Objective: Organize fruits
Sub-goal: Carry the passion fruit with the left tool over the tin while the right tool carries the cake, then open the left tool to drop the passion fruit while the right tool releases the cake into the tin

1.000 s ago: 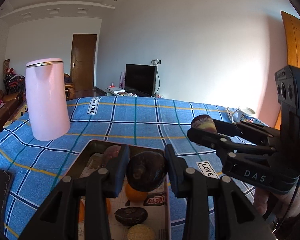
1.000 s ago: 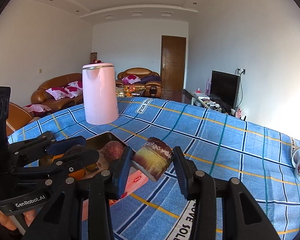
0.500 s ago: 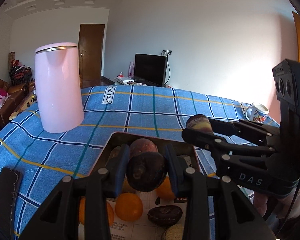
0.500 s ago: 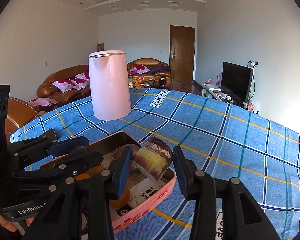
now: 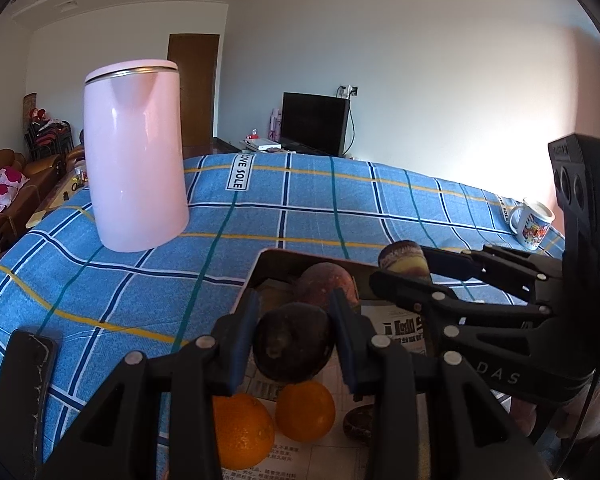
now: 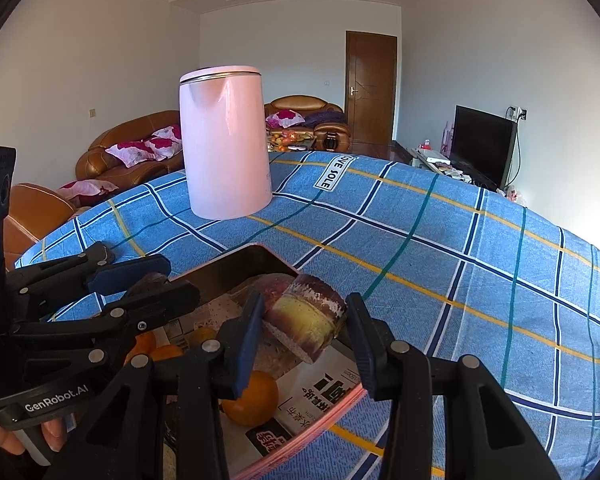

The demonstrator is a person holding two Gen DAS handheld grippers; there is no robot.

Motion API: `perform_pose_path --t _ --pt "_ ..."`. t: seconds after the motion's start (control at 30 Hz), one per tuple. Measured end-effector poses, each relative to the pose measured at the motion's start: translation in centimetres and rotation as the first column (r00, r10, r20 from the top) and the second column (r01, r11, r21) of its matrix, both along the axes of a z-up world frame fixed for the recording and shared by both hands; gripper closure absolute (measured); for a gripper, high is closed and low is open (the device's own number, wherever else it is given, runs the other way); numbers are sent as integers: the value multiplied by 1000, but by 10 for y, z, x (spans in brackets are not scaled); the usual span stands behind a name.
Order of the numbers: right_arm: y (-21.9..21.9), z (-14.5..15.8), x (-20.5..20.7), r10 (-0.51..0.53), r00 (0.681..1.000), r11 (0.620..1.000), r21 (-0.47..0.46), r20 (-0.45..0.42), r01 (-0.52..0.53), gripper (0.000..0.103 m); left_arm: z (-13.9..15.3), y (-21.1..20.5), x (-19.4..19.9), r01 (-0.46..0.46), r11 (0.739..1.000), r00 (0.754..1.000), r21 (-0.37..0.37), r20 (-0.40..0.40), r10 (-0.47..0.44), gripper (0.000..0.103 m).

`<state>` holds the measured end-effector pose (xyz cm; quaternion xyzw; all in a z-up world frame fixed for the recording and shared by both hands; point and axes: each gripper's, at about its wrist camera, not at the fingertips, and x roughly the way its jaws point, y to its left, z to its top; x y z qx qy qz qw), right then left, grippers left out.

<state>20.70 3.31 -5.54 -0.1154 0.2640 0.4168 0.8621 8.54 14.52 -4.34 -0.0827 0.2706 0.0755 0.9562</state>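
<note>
My left gripper (image 5: 294,334) is shut on a dark round fruit (image 5: 294,346), held over a shallow tray (image 5: 284,260) lined with newspaper. Two oranges (image 5: 305,410) and a reddish fruit (image 5: 326,284) lie in the tray. My right gripper (image 6: 302,326) is shut on a cut piece of sugarcane-like fruit (image 6: 306,322), brown and yellow, above the tray's (image 6: 236,264) far end. In the left wrist view the right gripper (image 5: 400,272) shows at the right with that piece (image 5: 402,260). In the right wrist view the left gripper (image 6: 148,280) shows at the left.
A tall pink kettle (image 5: 134,176) stands on the blue checked cloth (image 5: 320,208) beyond the tray to the left. A patterned mug (image 5: 534,224) sits at the far right edge. A dark object (image 5: 30,380) lies at the near left. Sofas (image 6: 140,144) and a television (image 6: 482,140) stand behind.
Both grippers have moved forward and a little down over the tray with their fruits still held. The kettle looms larger and the tray's oranges have come into view below.
</note>
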Motion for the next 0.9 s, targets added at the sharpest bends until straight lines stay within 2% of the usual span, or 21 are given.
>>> perform_pose_path --t 0.33,0.9 --pt "9 -8 3 1 999 999 -37 -33 -2 59 -7 5 6 11 1000 999 -7 -48 -11 65" --pt "14 -24 11 -6 995 998 -68 -95 -1 59 -13 -1 13 25 999 995 27 -102 -22 64"
